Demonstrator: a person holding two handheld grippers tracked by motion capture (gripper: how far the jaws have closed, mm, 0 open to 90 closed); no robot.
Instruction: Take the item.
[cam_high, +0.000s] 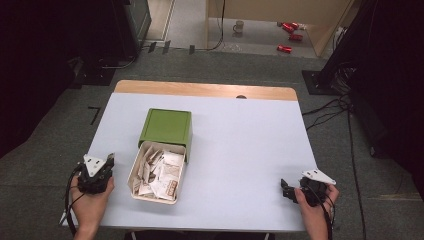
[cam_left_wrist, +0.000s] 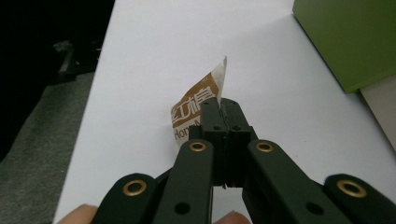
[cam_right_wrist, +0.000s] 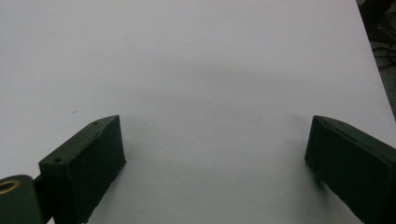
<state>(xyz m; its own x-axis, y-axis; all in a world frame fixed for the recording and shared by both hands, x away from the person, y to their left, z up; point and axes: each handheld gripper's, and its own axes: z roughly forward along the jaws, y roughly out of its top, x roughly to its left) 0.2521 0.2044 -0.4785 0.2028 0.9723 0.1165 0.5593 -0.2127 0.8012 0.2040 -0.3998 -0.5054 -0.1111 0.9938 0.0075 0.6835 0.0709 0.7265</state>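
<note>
Left gripper (cam_left_wrist: 223, 108) clamped tight on a small brown-and-white paper sachet (cam_left_wrist: 198, 109), fingers (cam_left_wrist: 212, 119) pinching its right edge so the packet stands upright, printed face turned out to the left of the tips and its top corner poking up just past them. Pinched by the edge, most likely, because a thin flat packet offers nothing else to grab, and carried low over the pale grey counter (cam_left_wrist: 163, 56), probably for setting down on bare surface. Just off to the right of the left fingers in the high view: the open cream drawer tray (cam_high: 134, 170) heaped with more sachets of the same kind, pulled out from under the olive-green box (cam_high: 166, 126), whose corner looms beyond and to the right of the tips in the left gripper view. Drawer drawn toward the person's side, seemingly to keep the pile within easy reach of that hand. Over on the far side, right gripper (cam_right_wrist: 215, 154) wide apart and idle, fingers (cam_right_wrist: 88, 163) spread with nothing but bare counter between them, well away from sachet and drawer alike; parked near the front edge, by the look of it, to stay clear of the working hand. Whether the sachet's lower edge touches the counter yet: impossible to tell.
</note>
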